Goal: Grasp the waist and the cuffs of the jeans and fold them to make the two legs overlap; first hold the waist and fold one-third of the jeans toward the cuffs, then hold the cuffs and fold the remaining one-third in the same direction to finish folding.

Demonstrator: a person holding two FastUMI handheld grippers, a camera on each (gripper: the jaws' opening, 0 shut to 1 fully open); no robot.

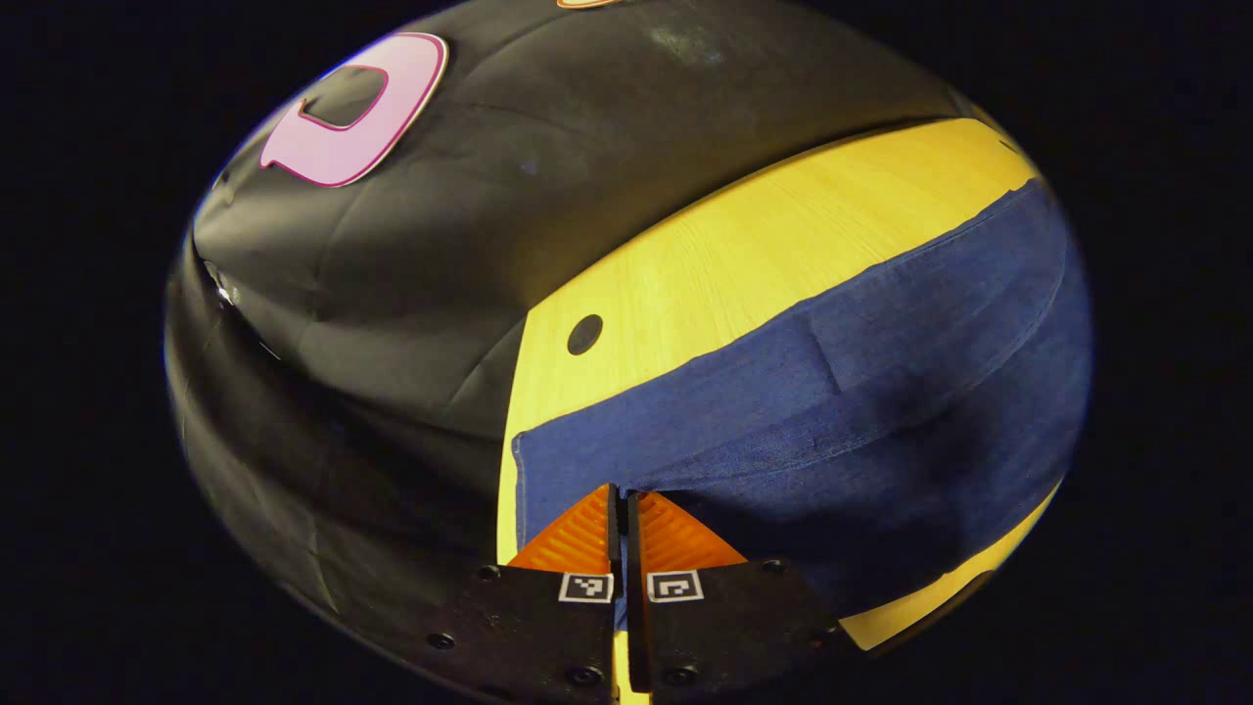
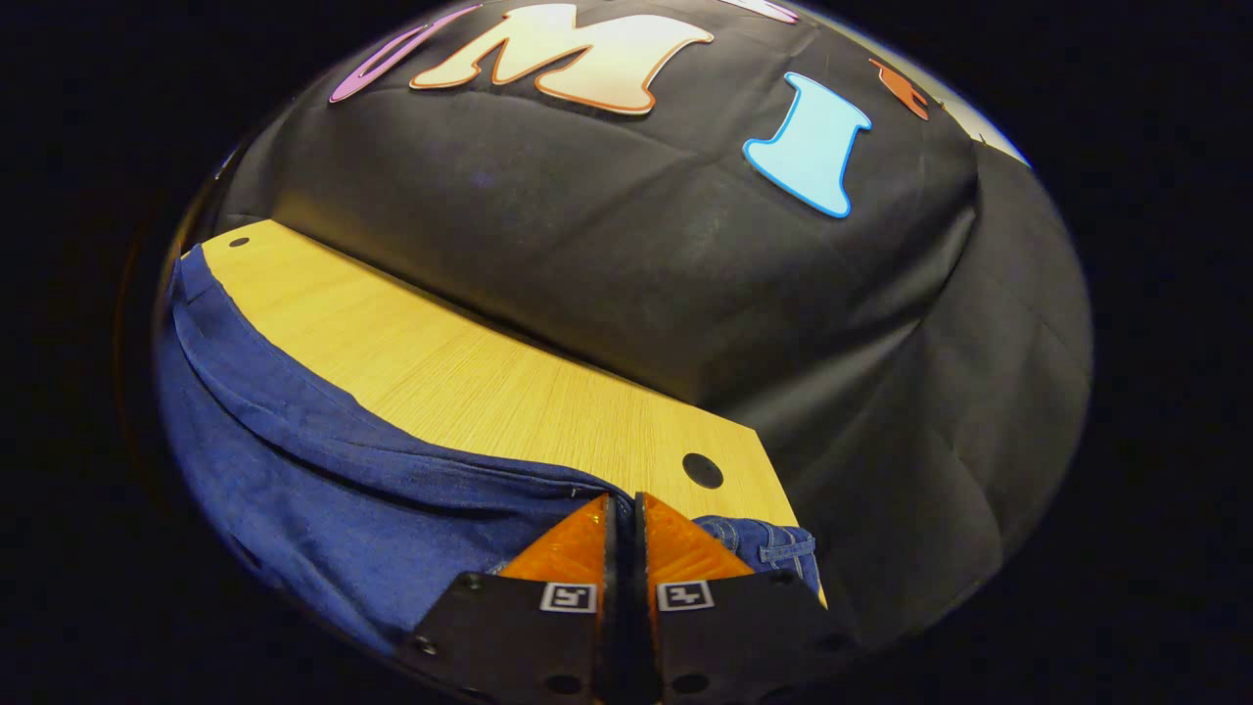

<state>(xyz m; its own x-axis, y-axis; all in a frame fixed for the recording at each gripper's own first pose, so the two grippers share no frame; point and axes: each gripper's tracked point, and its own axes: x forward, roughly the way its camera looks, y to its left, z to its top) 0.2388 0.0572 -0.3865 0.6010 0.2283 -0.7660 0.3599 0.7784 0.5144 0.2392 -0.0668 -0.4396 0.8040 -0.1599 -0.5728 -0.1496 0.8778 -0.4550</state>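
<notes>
Blue jeans [image 1: 832,392] lie lengthwise on a yellow wooden table [image 1: 744,245]. In the left gripper view, my left gripper [image 1: 623,494] is shut on the near edge of the jeans at the cuff end, close to the hem [image 1: 521,470]. In the right gripper view, my right gripper [image 2: 623,501] is shut on the jeans [image 2: 343,490] at the waist end, where the cloth rises in a ridge towards the fingers. The waistband with its belt loops [image 2: 773,548] shows just right of the fingers. The cloth between each pair of fingers is hidden.
The table [image 2: 470,382] has a round black hole near each far corner [image 1: 584,334] [image 2: 702,470]. The booth's black cloth wall [image 2: 636,255] rises right behind the table's far edge, and the table's ends drop off close to both grippers.
</notes>
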